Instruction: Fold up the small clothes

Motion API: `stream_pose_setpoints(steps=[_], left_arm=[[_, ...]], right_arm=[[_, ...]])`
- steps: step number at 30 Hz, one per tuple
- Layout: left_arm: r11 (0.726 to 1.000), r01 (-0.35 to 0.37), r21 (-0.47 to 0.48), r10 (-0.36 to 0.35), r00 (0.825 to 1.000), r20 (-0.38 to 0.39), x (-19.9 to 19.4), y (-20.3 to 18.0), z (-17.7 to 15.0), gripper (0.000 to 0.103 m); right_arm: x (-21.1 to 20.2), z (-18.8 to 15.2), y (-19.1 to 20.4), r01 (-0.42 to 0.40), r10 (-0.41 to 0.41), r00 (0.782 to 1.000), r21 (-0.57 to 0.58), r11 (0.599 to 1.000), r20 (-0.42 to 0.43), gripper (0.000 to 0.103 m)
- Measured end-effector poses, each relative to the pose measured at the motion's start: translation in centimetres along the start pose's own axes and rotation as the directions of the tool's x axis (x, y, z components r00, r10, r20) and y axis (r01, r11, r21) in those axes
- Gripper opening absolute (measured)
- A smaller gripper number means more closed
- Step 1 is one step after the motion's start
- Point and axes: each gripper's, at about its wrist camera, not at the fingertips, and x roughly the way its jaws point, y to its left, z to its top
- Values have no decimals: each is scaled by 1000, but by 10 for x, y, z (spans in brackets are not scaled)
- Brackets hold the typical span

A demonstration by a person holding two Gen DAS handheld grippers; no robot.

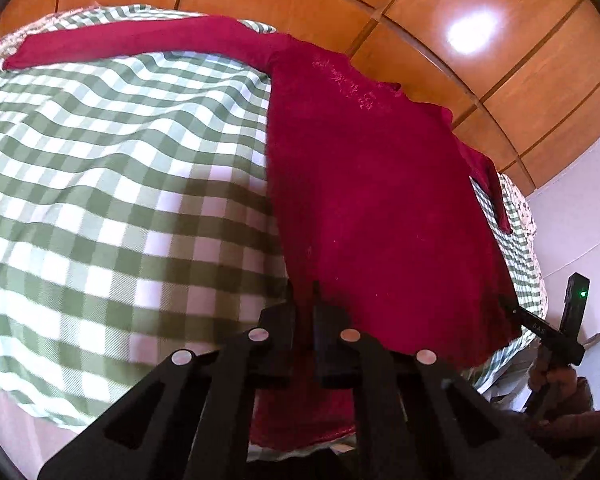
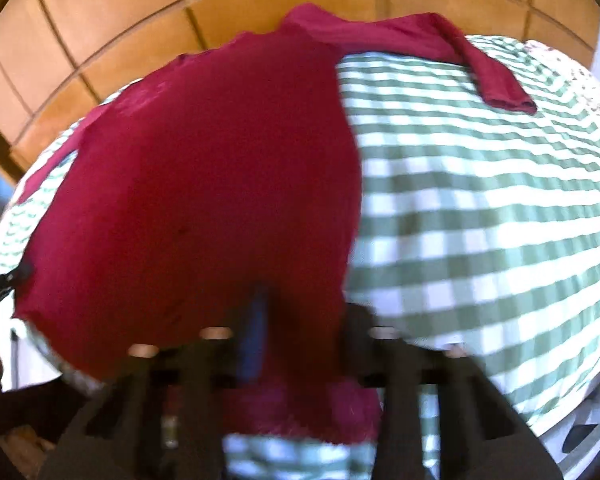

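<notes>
Wall: wooden panels (image 1: pixel 500 60) are seen behind everything, in both views.
Cloth: one green-and-white checked cloth (image 1: pixel 100 184) is spread over the tabletop; a patterned edge shows beyond it at the far side.
Shirt: one dark red long-sleeved shirt (image 1: pixel 372 208) is laid flat on the cloth, hem nearest the fingers, neckline farthest away.
Long axis: the shirt runs straight away from both pairs of fingers, hem to collar; two sleeves are spread sideways, one to each side.
Left gripper (image 1: pixel 303 300): its fingers are drawn close together and pinch the hem at the shirt's left corner.
Right gripper (image 2: pixel 300 312): it is set at the hem's right corner; the view is blurred, so whether cloth is pinched cannot be told.
Nearer hand: neither, judged; each is set at its own corner, so a lift of the hem toward the collar looks likely.
</notes>
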Motion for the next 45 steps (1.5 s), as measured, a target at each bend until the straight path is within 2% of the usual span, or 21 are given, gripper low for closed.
stream_pose_setpoints(steps=[1, 7, 10, 12, 14, 16, 18, 20, 23, 24, 27, 29, 30, 31, 32, 33, 34, 36, 40, 43, 45], left_arm=[[1000, -9, 7, 9, 1000, 0, -3, 0, -3, 5], [998, -54, -13, 53, 997, -47, -5, 10, -24, 5], [997, -57, -58, 55, 998, -36, -9, 14, -19, 22], [995, -63, -79, 64, 998, 15, -21, 15, -7, 33], [995, -79, -66, 83, 995, 50, -26, 9, 5, 33], [996, -82, -31, 85, 992, 96, -30, -3, 21, 37], [998, -67, 7, 66, 991, 116, -21, -20, 38, 45], [997, -59, 42, 54, 993, 108, -8, -37, 47, 45], [992, -45, 115, 37, 997, 71, 24, -71, 60, 45], [989, -43, 144, 35, 998, 59, 34, -82, 63, 45], [974, -44, 221, 37, 999, 33, 55, -111, 65, 49], [967, -49, 250, 49, 999, 6, 69, -124, 64, 49], [965, -49, 256, 53, 999, -7, 74, -127, 64, 49], [964, -50, 259, 57, 998, -18, 77, -127, 63, 49], [964, -53, 260, 62, 998, -28, 83, -129, 64, 49], [965, -53, 257, 63, 998, -31, 85, -128, 65, 49], [966, -51, 252, 63, 997, -37, 89, -127, 67, 49], [971, -50, 234, 64, 997, -52, 98, -126, 69, 49], [975, -45, 219, 59, 996, -59, 105, -123, 71, 50], [978, -41, 207, 55, 997, -62, 108, -124, 73, 52], [977, -44, 208, 59, 996, -66, 110, -124, 74, 53]], right_arm=[[-3, -1, 2, 4, -4, 1000, -13, 1000, -6, 8], [-23, -31, -11, -33, 25, 998, -113, 993, -66, 7], [-26, -34, -20, -47, 39, 996, -104, 993, -84, 7], [-33, -28, -25, -60, 54, 996, -86, 995, -66, 10], [-41, -11, -40, -37, 37, 999, -31, 999, -4, 39], [-47, 7, -54, 21, -22, 997, 15, 1000, 73, 47], [-45, 33, -73, 130, -136, 982, 52, 990, 134, 47], [-34, 60, -92, 262, -275, 945, 89, 961, 178, 47], [-9, 96, -121, 359, -384, 906, 155, 920, 176, 47], [5, 112, -133, 409, -436, 884, 172, 896, 169, 47], [34, 139, -163, 465, -490, 863, 182, 866, 125, 47], [52, 151, -173, 518, -537, 838, 162, 840, 101, 47], [62, 157, -180, 535, -548, 833, 142, 833, 78, 47], [69, 161, -185, 549, -559, 827, 127, 826, 63, 36], [69, 163, -187, 556, -565, 823, 119, 823, 63, 14], [64, 168, -189, 572, -580, 812, 107, 813, 68, 7], [53, 171, -190, 572, -581, 809, 109, 813, 89, 7], [21, 178, -198, 527, -545, 825, 149, 837, 147, 7], [-50, 196, -225, 480, -531, 814, 243, 843, 237, 7], [-84, 210, -260, 460, -550, 800, 344, 819, 241, 7], [-87, 221, -287, 484, -591, 782, 403, 777, 199, 5]])
